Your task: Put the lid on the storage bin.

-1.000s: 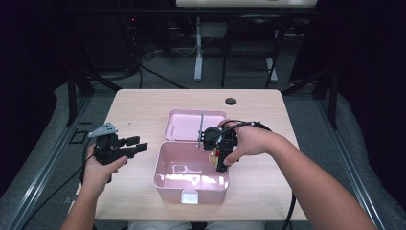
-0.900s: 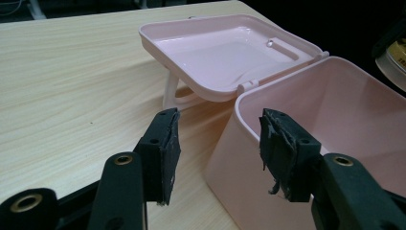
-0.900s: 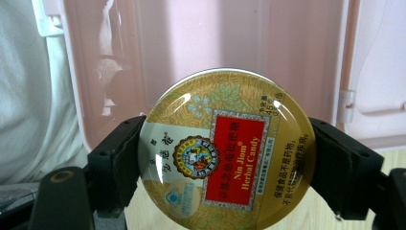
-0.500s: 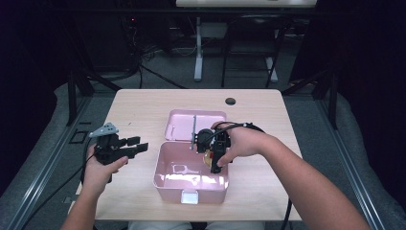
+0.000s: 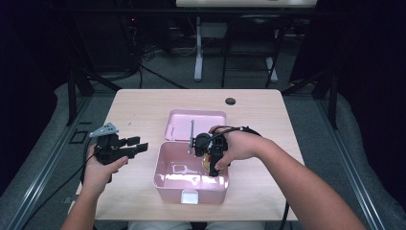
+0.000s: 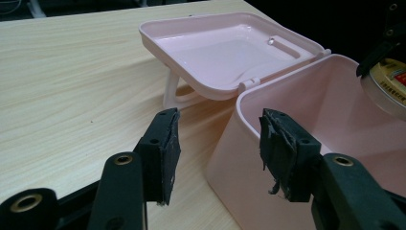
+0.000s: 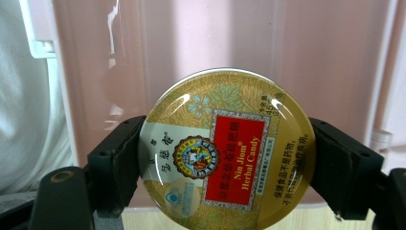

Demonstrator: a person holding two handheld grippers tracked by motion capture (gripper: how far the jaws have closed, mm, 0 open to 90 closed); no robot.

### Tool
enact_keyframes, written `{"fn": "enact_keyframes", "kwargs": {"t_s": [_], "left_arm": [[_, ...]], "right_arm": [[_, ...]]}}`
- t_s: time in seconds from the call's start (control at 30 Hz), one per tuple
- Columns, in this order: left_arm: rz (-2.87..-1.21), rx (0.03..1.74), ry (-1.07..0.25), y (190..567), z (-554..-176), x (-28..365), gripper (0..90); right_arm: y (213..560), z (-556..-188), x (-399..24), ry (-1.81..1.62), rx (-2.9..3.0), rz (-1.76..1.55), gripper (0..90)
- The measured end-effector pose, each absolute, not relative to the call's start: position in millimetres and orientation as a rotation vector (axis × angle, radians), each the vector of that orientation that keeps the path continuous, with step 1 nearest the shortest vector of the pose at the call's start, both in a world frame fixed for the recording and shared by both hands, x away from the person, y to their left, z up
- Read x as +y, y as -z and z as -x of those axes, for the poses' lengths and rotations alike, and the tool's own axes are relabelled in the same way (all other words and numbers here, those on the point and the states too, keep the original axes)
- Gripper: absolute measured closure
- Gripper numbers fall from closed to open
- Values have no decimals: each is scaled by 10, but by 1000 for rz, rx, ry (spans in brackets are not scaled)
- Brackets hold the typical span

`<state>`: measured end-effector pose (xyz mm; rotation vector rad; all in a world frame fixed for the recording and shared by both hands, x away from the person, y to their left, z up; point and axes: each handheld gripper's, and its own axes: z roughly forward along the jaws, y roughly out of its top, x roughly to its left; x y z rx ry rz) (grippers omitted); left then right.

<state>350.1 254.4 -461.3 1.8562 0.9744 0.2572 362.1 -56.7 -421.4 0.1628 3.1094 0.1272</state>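
Candy tin (image 7: 226, 148) clamped by rim in right gripper (image 7: 225, 163), held over open pink box (image 5: 165, 175). Judged light, rigid, slick metal; edge grip best. Left gripper (image 6: 218, 153) held wide open, empty, beside box.

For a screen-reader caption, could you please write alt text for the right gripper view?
A round gold herbal candy tin is clamped between the two black jaws of the right hand-held gripper, over the open pink box.

pink box (image 5: 165, 175) open-topped, raised lid (image 5: 196, 124) behind, bare table (image 5: 139, 103) around
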Motion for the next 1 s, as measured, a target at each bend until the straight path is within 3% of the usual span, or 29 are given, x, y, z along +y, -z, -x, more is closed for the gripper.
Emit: {"fn": "enact_keyframes", "kwargs": {"t_s": [1.0], "left_arm": [[-1883, 970, -256, 4638, -3505, 2502, 486]], "right_arm": [[4493, -3642, -571, -123, 3124, -189, 199]]}}
